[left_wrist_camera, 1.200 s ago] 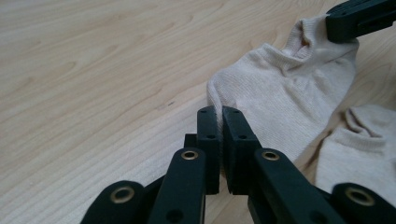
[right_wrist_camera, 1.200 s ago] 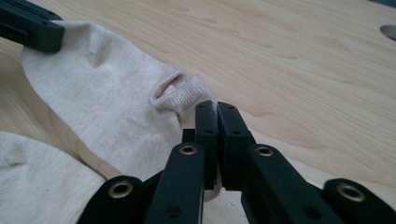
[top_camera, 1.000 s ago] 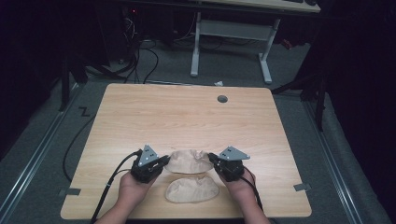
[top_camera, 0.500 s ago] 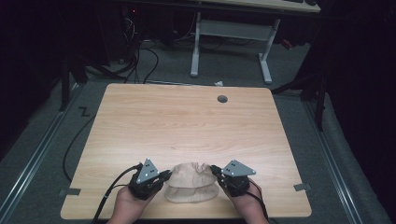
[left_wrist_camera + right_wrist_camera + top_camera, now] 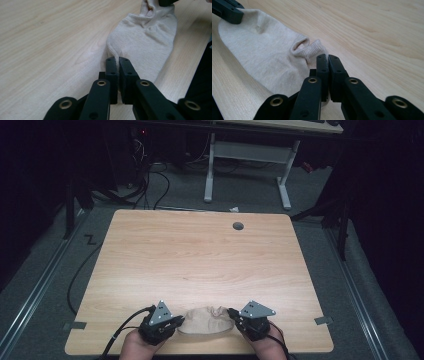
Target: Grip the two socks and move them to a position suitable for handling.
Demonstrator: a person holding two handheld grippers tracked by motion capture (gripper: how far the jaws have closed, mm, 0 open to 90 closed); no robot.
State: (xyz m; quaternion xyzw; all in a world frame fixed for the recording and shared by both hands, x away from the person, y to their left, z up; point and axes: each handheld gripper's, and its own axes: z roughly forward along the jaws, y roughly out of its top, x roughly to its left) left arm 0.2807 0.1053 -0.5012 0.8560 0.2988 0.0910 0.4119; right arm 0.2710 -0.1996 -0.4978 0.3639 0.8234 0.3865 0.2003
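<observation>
A beige sock (image 5: 207, 320) lies flat near the table's front edge, between my two grippers. My left gripper (image 5: 179, 321) holds its left end; in the left gripper view the jaws (image 5: 117, 60) are shut on a pinch of the sock's (image 5: 145, 37) edge. My right gripper (image 5: 231, 314) holds the right end; in the right gripper view it (image 5: 325, 57) is shut on the sock (image 5: 262, 50) next to the ribbed cuff opening (image 5: 302, 46). Each gripper view also shows the other gripper's tip on the far end of the sock.
The wooden table (image 5: 200, 255) stretches away bare beyond the sock, with a round cable hole (image 5: 238, 226) near its far edge. The front edge is close under my hands. Cables (image 5: 150, 185) and a white desk frame (image 5: 245, 165) stand on the floor behind.
Both grippers have drawn toward the front edge with the sock. The part held up earlier now lies over the lower part, and the sock looks like one flat piece.
</observation>
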